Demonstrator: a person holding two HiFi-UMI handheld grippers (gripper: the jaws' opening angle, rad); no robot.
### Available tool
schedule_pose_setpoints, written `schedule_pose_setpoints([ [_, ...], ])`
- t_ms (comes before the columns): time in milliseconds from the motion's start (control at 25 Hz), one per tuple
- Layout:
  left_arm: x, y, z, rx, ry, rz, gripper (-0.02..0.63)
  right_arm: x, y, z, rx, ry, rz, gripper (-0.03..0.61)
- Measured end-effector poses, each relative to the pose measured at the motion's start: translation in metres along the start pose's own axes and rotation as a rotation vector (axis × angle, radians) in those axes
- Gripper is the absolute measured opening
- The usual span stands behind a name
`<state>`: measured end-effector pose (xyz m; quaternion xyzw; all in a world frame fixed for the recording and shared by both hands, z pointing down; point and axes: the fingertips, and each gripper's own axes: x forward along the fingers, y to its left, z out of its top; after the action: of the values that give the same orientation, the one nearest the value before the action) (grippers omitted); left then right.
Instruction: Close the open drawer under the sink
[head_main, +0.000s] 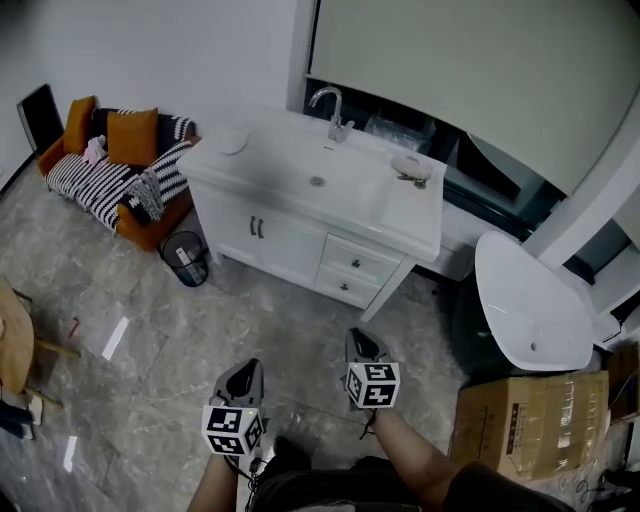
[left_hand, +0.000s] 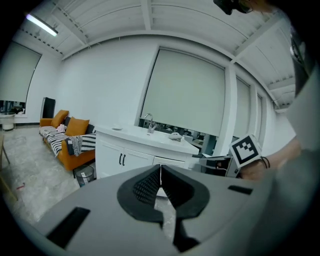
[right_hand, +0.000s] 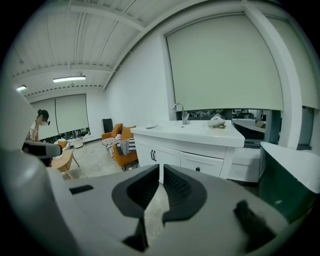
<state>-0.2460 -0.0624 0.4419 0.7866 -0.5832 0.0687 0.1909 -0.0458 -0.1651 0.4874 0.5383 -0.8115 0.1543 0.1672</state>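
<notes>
The white sink cabinet (head_main: 300, 215) stands across the floor ahead of me, with a tap (head_main: 330, 110) at its back. Its two drawers (head_main: 357, 266) on the right sit flush with the front; none stands out. The same cabinet shows in the left gripper view (left_hand: 130, 155) and the right gripper view (right_hand: 185, 150). My left gripper (head_main: 243, 372) (left_hand: 160, 170) is shut with nothing in it. My right gripper (head_main: 362, 340) (right_hand: 161, 172) is also shut and empty. Both hang over the grey floor, well short of the cabinet.
An orange sofa (head_main: 110, 165) with a striped throw stands at the left, and a small bin (head_main: 187, 258) sits beside the cabinet. A white basin (head_main: 530, 300) and a cardboard box (head_main: 530, 420) crowd the right. A person (right_hand: 39, 125) stands far off.
</notes>
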Motion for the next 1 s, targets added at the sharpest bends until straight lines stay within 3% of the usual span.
schedule_pose_setpoints([
  [400, -0.024, -0.083, -0.013, 0.022, -0.014, 0.085, 0.015, -0.056, -0.029, -0.004, -0.012, -0.022, 0.147, 0.04],
  [1000, -0.059, -0.222, -0.033, 0.036, -0.064, 0.131, 0.015, -0.162, -0.106, -0.021, -0.001, -0.074, 0.198, 0.037],
])
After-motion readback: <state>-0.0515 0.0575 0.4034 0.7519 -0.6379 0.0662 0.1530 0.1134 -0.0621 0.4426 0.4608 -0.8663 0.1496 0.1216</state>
